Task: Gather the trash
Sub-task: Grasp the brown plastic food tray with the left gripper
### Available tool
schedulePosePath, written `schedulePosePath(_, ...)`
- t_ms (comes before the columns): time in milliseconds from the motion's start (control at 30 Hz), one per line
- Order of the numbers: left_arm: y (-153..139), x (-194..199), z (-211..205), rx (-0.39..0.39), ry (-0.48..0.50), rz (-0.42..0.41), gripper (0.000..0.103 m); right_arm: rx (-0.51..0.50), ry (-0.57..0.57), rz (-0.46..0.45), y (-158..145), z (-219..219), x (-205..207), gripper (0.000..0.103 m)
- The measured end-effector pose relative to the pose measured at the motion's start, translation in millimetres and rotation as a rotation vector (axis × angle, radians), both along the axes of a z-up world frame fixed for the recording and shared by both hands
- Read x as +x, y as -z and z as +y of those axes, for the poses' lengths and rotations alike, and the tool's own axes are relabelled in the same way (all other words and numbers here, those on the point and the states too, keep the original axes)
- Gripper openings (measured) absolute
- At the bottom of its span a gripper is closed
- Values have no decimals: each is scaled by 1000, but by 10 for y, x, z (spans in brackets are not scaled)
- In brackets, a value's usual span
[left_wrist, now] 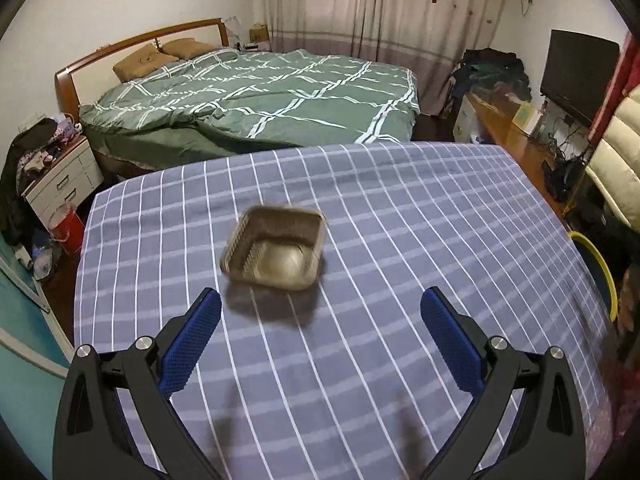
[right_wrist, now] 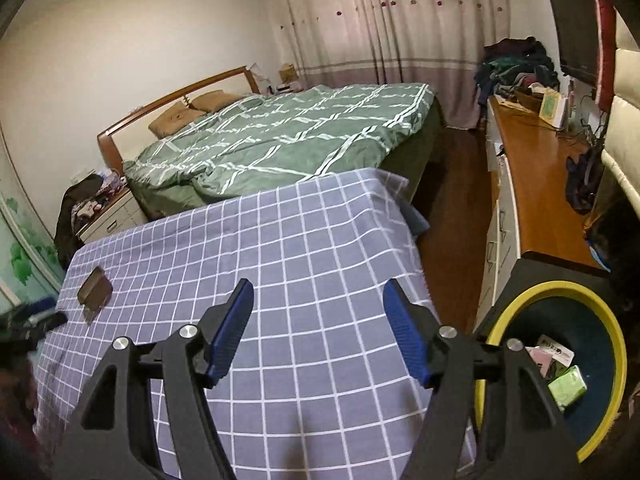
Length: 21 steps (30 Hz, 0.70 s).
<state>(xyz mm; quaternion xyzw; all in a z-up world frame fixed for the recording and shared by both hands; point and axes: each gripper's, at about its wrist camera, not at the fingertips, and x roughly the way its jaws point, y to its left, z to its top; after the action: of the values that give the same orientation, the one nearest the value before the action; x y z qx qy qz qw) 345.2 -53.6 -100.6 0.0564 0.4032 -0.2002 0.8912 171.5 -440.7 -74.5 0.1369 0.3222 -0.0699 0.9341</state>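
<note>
- Left claw (left_wrist: 320, 308): jaws spread wide, nothing between the blue pads (left_wrist: 192, 340); poised above the near half of the worktop (left_wrist: 440, 220), angled downward.
- Foil tray (left_wrist: 274, 252) — small, square, empty, slightly blurred: resting on the checked cloth near the middle of the worktop in the left wrist view, just beyond the left claw's fingertips and apart from them.
- Same foil tray in the right wrist view (right_wrist: 94, 292): close to the worktop's left edge, well apart from the right claw.
- Right claw (right_wrist: 318, 304): jaws partly apart, nothing gripped; positioned over the worktop near its right edge.
- Trash bin (right_wrist: 552, 286) — dark, with yellow rim: standing on the floor just beside the worktop's right edge, to the right of the right claw.
- Bin contents: a green packet (right_wrist: 568, 386), plus pink and white wrappers (right_wrist: 554, 354).
- Background: bed with green checked cover (left_wrist: 256, 96) beyond the worktop's far edge.
</note>
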Motion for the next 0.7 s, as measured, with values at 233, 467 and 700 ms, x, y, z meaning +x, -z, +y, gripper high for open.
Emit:
schedulePosePath(233, 157, 545, -12, 62, 12, 55, 98, 9, -6, 2, 10, -22, 10, 64)
schedulePosePath(467, 350, 828, -62, 67, 38, 99, 98, 22, -12, 3, 1, -41, 0, 67)
schedulePosePath(700, 473, 981, -165, 94, 55, 126, 76, 29, -19, 8, 10, -26, 9, 67)
